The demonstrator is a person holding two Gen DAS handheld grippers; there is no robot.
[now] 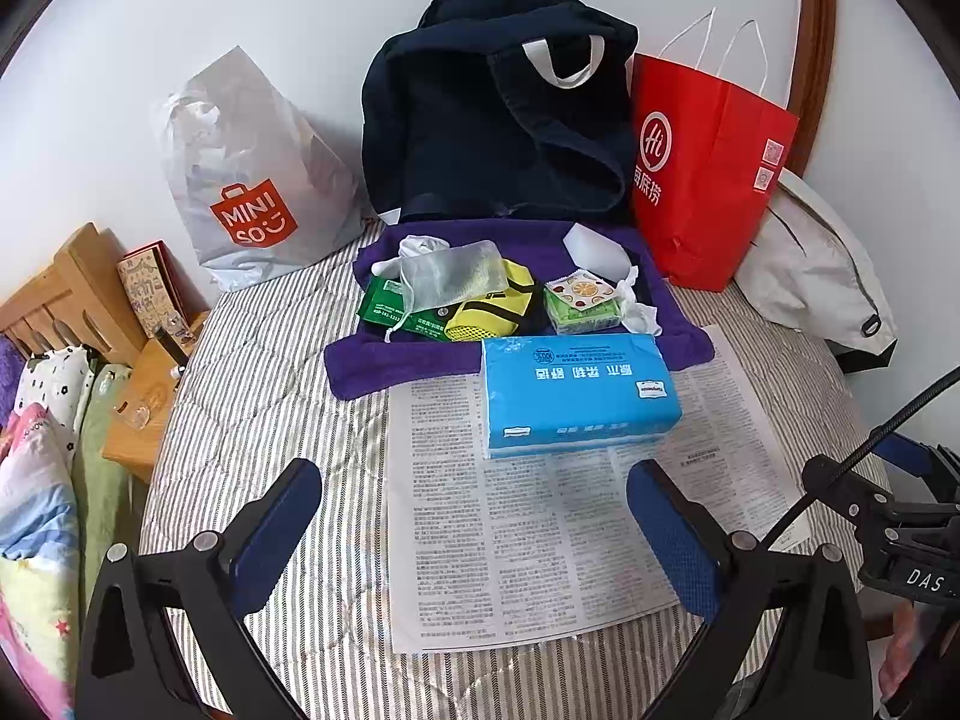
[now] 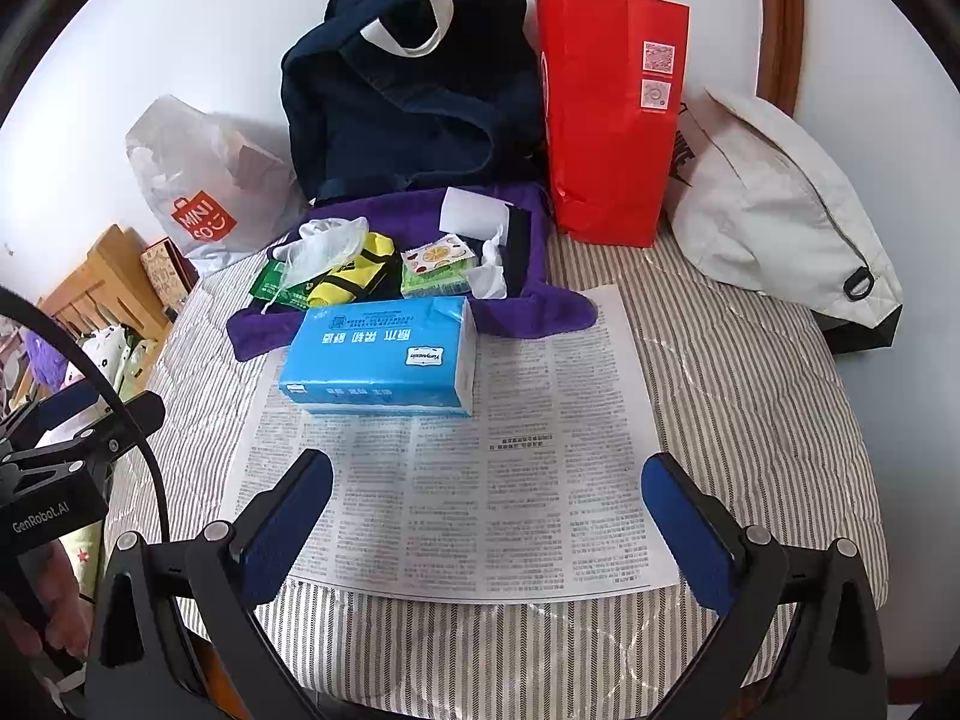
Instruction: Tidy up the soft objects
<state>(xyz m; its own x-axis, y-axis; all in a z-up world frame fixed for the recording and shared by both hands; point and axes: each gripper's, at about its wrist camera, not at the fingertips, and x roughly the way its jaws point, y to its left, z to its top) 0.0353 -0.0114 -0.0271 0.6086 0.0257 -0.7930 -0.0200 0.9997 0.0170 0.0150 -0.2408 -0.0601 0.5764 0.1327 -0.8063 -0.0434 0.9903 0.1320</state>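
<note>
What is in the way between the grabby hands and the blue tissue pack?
Nothing visible. Both the left hand-held gripper and the right hand-held gripper are open, and only flat newspaper lies between them and the blue tissue pack.

A blue tissue pack (image 1: 579, 393) is laid flat on a printed sheet (image 1: 540, 528), its far edge touching a purple towel (image 1: 384, 360) heaped with small soft items.
</note>
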